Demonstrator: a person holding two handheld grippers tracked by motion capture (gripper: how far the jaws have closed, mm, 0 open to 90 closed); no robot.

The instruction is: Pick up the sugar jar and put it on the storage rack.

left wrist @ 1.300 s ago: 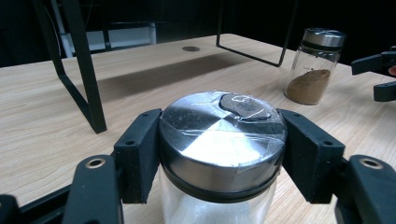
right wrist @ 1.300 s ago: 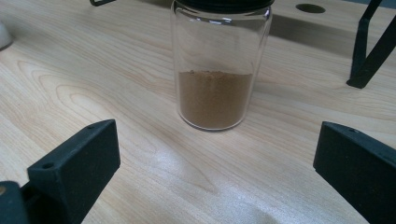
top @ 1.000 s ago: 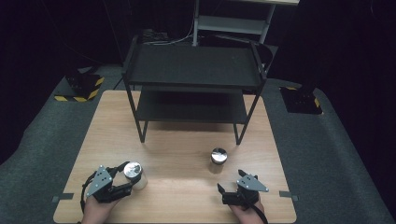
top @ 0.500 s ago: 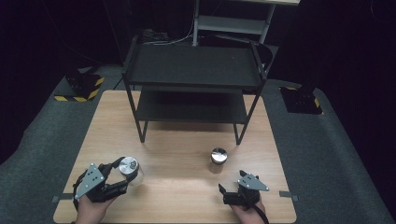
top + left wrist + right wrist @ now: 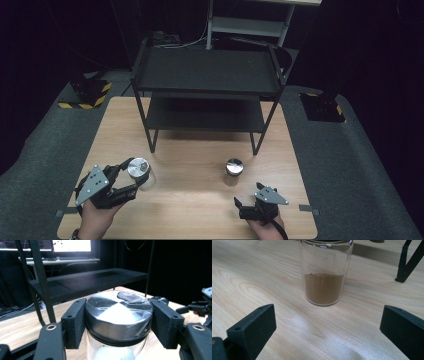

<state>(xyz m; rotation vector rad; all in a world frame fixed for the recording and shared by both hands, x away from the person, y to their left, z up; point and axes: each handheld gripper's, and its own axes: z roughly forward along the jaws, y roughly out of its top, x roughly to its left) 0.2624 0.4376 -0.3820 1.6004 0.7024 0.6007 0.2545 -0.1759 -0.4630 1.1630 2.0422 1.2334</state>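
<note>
Two glass jars are standing on the wooden table (image 5: 200, 165), both in front of the black shelf unit (image 5: 207, 85), which serves as the reference landmark.

Left gripper (image 5: 131, 181): it is working in front of the shelf unit's left front leg. Its jaws are flanking the metal lid of the left jar (image 5: 140, 172), one pad on each side. In the left gripper view the pads (image 5: 75, 322) are sitting against or just beside the lid (image 5: 118, 312); whether they are clamping it firmly cannot be told. The jar is holding something pale at its base.

Procedure, as judged: keep the pads level and centred on the lid band, not on the glass below. Close evenly before lifting, and raise straight up to avoid tipping.

Right gripper (image 5: 239, 206): it is resting in front of the shelf unit's right front leg, jaws wide apart and holding nothing. The right jar (image 5: 325, 272), part-filled with brown powder, is standing apart, ahead of it, upright between gripper and shelf.
</note>
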